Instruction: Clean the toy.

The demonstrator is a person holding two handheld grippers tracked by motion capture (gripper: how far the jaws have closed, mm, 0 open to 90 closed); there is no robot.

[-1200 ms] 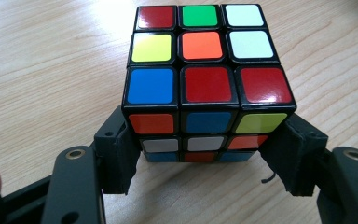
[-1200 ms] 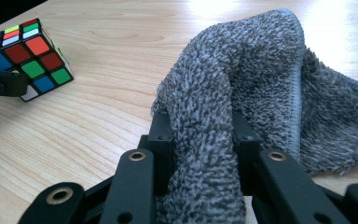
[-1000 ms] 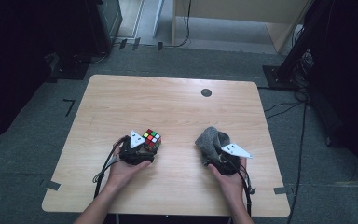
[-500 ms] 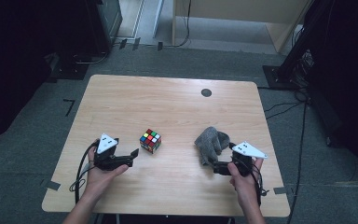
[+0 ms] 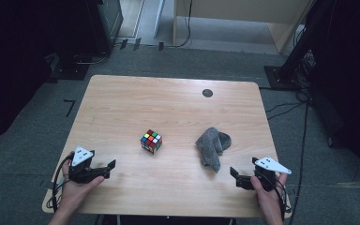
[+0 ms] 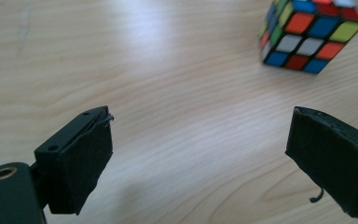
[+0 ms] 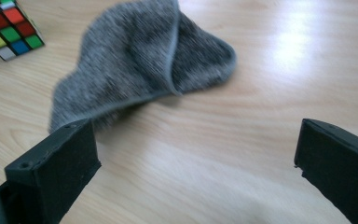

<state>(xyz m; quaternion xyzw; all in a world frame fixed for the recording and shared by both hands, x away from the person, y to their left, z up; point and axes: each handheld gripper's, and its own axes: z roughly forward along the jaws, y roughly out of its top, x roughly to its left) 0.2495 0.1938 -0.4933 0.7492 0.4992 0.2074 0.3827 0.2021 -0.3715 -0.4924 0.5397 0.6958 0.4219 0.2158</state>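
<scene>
The puzzle cube (image 5: 151, 141) sits mid-table (image 5: 168, 103), with the grey cloth (image 5: 212, 146) near its right. The left gripper (image 5: 108, 168), near-left of the cube, has just been opening, empty. The right gripper (image 5: 234, 176), beyond the cloth, gapes empty.

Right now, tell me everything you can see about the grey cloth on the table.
The grey cloth is a small, fuzzy, towel-like piece with a stitched grey hem. It lies crumpled and folded over itself on the wooden table, right of the colourful puzzle cube and apart from it. In the right gripper view it sits just beyond the right gripper, whose open jaws are clear of it. Nothing touches it but the tabletop.
</scene>
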